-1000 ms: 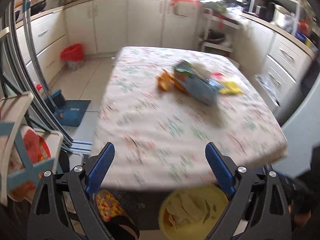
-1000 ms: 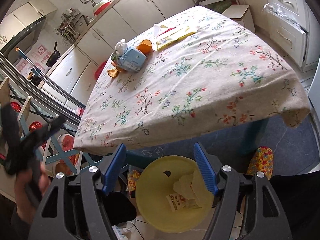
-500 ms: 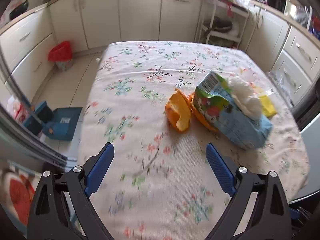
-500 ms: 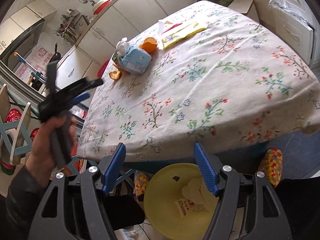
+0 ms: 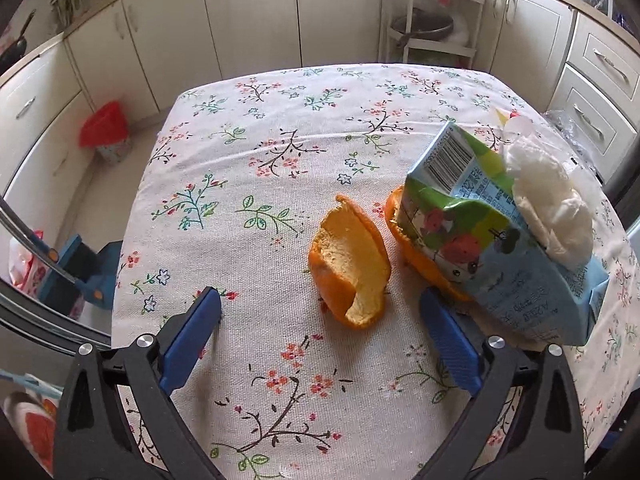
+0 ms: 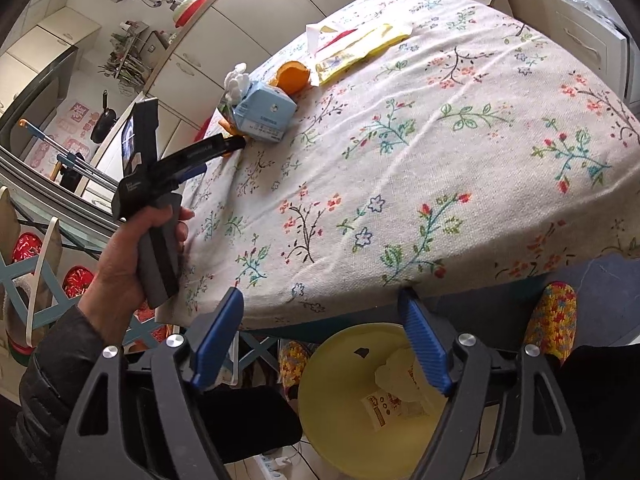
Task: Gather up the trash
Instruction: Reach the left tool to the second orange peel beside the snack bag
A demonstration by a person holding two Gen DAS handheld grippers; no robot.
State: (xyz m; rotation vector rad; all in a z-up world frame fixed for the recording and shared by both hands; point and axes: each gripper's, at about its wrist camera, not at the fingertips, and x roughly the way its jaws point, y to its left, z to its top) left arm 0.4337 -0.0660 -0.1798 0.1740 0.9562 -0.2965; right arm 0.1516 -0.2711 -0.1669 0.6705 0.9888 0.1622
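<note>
Left wrist: my left claw [image 5: 320,316] is opening, empty, around the curled orange peel [image 5: 350,270]; closing could nudge the crushed blue carton [image 5: 500,248].

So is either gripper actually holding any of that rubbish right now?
No. The left gripper is opening, empty, just short of the orange peel. The right gripper is opening too, empty, above the yellow bin.

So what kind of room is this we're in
Most likely a home kitchen: cream cabinets line the walls, a frying pan hangs by a utensil rack, and a table with a floral tablecloth fills the middle.
</note>
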